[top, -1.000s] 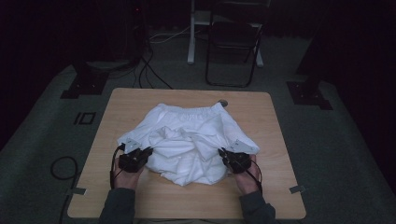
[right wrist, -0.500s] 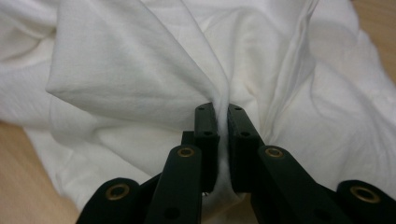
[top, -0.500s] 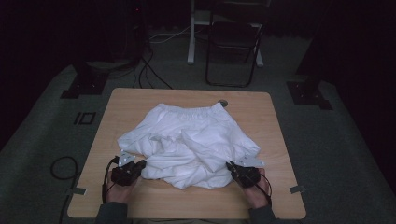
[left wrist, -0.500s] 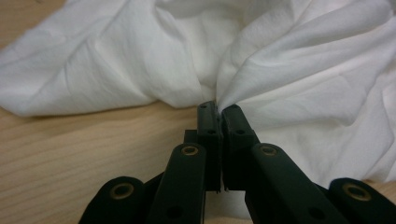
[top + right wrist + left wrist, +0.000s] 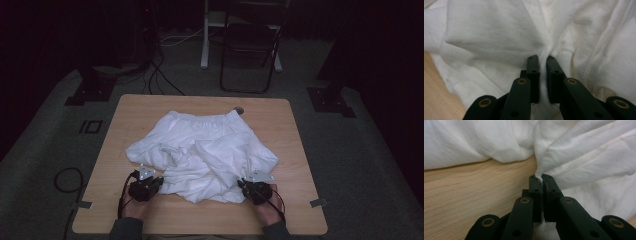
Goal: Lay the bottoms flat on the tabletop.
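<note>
A crumpled white garment (image 5: pixel 205 150) with an elastic waistband at its far side lies in the middle of the wooden table (image 5: pixel 150 107). My left gripper (image 5: pixel 159 181) is low at the garment's near left edge. In the left gripper view it (image 5: pixel 541 177) is shut on a pinched fold of the garment (image 5: pixel 586 157). My right gripper (image 5: pixel 241 184) is at the near right edge. In the right gripper view its jaws (image 5: pixel 542 58) have just been opening a little, and a thin fold of the garment (image 5: pixel 499 32) still fills the narrow gap.
A folding chair (image 5: pixel 250 45) stands on the floor beyond the table. Black stand bases (image 5: pixel 90 90) (image 5: pixel 330 100) sit at both far corners, with cables (image 5: pixel 65 177) on the carpet to the left. A small round hole (image 5: pixel 239 110) marks the table's far edge.
Both hands have come down and back toward the table's near edge and drawn apart. The garment's near edge has been pulled along with them and spread wider.
</note>
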`<action>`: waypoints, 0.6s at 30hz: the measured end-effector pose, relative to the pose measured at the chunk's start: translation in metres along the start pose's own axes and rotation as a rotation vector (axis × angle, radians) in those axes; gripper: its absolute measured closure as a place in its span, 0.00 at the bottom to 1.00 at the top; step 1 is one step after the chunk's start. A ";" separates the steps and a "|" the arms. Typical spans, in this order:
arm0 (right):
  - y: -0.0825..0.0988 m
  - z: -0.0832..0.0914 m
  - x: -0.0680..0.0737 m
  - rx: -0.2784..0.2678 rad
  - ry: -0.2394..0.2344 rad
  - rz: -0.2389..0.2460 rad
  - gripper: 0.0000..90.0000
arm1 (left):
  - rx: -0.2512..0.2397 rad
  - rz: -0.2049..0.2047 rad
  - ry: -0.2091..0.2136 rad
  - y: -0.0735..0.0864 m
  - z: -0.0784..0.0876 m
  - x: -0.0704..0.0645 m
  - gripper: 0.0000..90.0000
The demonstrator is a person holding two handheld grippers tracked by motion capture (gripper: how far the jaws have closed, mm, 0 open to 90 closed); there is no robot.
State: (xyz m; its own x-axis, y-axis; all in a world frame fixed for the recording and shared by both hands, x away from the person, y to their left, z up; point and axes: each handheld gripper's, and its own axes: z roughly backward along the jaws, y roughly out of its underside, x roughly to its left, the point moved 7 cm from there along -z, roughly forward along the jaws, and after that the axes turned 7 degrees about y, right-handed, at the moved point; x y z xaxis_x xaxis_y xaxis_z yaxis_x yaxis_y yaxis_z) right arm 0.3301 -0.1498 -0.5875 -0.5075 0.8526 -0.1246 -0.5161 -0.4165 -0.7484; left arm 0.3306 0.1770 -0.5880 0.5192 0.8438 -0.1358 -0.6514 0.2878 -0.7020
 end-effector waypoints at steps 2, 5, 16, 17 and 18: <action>0.000 -0.002 0.001 0.004 0.007 0.006 0.92 | 0.002 -0.008 -0.001 0.001 -0.002 -0.001 0.96; 0.000 -0.002 0.002 0.007 0.015 0.019 0.92 | 0.008 -0.026 -0.010 0.001 -0.002 -0.003 0.96; 0.009 0.010 0.002 -0.002 0.029 0.002 0.94 | 0.024 -0.041 0.013 0.013 0.010 -0.006 0.97; 0.011 0.012 0.002 0.000 0.028 0.002 0.94 | 0.028 -0.042 0.015 0.015 0.012 -0.006 0.96; 0.012 0.014 0.003 0.001 0.026 0.000 0.94 | 0.027 -0.041 0.018 0.018 0.014 -0.007 0.96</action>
State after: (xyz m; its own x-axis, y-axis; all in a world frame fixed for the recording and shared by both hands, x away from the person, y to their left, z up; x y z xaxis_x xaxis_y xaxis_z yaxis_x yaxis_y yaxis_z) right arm 0.3124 -0.1567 -0.5875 -0.4894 0.8605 -0.1415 -0.5167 -0.4168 -0.7478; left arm 0.3074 0.1826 -0.5894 0.5553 0.8229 -0.1203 -0.6440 0.3340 -0.6882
